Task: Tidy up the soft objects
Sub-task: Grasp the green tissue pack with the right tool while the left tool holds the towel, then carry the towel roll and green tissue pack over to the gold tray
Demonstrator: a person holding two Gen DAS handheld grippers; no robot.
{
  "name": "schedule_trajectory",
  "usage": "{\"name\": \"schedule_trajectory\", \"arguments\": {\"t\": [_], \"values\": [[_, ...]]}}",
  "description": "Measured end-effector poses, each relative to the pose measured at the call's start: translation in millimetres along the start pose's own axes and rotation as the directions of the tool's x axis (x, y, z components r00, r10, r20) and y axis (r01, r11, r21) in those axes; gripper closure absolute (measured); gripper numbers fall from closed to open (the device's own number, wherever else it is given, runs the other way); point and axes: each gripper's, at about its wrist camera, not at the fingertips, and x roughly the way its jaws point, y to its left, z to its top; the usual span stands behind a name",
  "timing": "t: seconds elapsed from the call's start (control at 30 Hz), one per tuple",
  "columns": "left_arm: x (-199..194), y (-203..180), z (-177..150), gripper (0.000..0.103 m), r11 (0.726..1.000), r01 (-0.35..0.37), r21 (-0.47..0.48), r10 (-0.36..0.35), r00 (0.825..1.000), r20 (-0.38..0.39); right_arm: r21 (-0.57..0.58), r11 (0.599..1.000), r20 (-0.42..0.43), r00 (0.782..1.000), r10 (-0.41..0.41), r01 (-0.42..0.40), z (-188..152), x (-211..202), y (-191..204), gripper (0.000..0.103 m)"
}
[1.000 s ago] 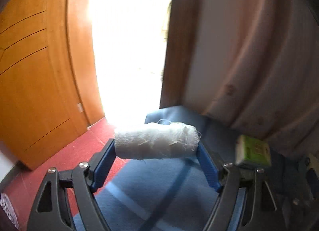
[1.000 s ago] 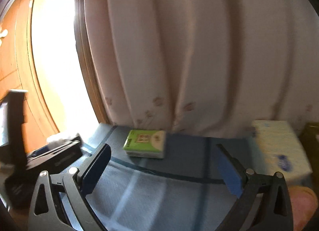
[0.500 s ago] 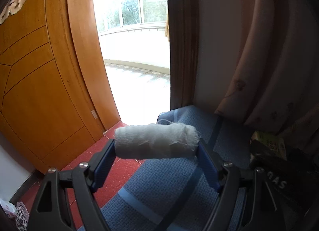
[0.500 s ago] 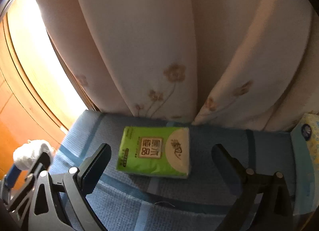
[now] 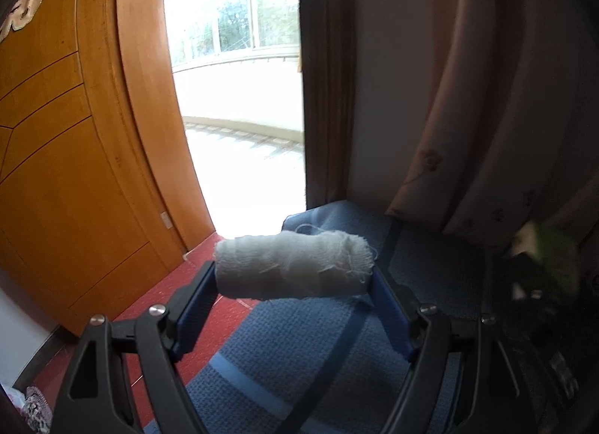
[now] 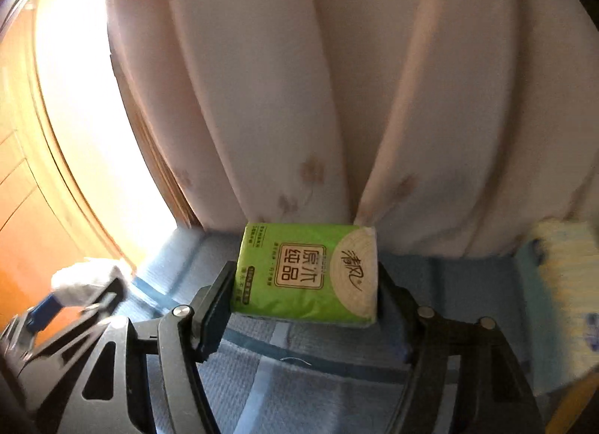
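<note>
my right gripper [image 6: 305, 280] is clamping the green tissue pack [image 6: 307, 273] by its short ends, long axis spanning the jaws, just above the blue cloth [image 6: 299, 389]. my left gripper [image 5: 294, 284] is gripping the white gauze roll [image 5: 294, 265] likewise, off to the left.

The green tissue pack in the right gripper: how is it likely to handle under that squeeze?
The green tissue pack is probably soft and light: its film wrapper looks wrinkled along the lower edge where the right gripper clamps its two ends. The glossy film may be slippery, so it could slide if the grip loosens. Flat-sided, it seems unlikely to roll once set on the blue cloth.
</note>
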Motion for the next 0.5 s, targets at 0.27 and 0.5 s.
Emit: {"name": "schedule_trajectory", "arguments": {"t": [0.27, 0.5], "values": [[-20, -13, -6, 0.024, 0.996, 0.062, 0.06, -0.068, 0.992, 0.106, -0.106, 0.991, 0.218, 0.974, -0.055, 0.08, -19, -62, 8, 0.032], [-36, -13, -12, 0.024, 0.991, 0.112, 0.076, -0.125, 0.975, 0.183, -0.137, 0.986, 0.259, 0.964, -0.061, 0.1, -38, -86, 9, 0.032]]}}
